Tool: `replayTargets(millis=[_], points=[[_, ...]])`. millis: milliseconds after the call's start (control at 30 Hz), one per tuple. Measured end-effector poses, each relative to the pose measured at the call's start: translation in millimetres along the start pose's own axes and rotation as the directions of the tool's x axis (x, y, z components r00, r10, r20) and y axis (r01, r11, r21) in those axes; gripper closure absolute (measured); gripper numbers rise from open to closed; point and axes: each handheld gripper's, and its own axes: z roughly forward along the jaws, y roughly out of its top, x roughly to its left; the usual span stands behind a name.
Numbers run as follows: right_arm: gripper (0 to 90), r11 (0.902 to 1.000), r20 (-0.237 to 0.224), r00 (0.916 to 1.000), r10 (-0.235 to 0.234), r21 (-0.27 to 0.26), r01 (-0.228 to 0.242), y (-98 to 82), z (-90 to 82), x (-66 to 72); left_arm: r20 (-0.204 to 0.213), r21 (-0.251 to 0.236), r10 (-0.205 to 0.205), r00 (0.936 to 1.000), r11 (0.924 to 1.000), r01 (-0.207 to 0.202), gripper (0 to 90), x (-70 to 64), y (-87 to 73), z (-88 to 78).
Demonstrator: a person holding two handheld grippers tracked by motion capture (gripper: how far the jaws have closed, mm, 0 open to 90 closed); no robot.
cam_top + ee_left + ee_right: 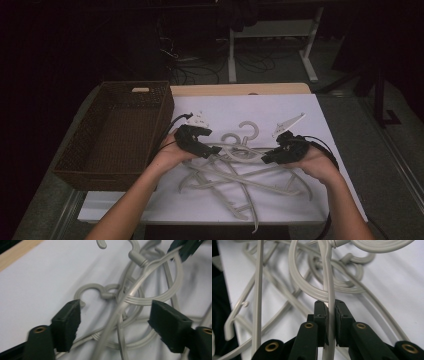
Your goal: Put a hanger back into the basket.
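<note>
Clamping a grey hanger (329,290) arm, right gripper (331,315) sits lower centre of its view. Left gripper (113,322) jaws spread, same hanger (140,277) between them untouched. Hanger pile (235,175) centre frame; basket (75,165) left.

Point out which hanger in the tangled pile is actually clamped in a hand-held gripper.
The hanger whose arm runs between the shut jaws of the right hand-held gripper. The other hangers lie loose on the white sheet; the left hand-held gripper stands open.
</note>
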Motion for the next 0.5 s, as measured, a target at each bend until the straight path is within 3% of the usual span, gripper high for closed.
replayTargets(millis=[167, 267, 500], points=[[80.4, 0.9987, -0.027, 0.9985, -0.047, 0.017, 0.048, 5.1, -3.8, 3.4, 0.045, 0.068, 0.061, 0.9971, 0.9956, -0.064, 38.0, -4.9, -2.5, 4.9], [80.5, 0.9971, -0.032, 0.9970, -0.070, 0.028, 0.071, 8.8, -4.6, 4.3, 0.067, 0.086, 0.081, 0.9944, 0.9925, -0.087, 47.3, -7.6, -3.8, 5.9], [80.5, 0.9958, -0.078, 0.9932, -0.086, 0.023, 0.088, 14.8, -5.2, 4.1, 0.083, 0.115, 0.118, 0.9895, 0.9852, -0.127, 59.4, -10.6, -6.2, 8.4]])
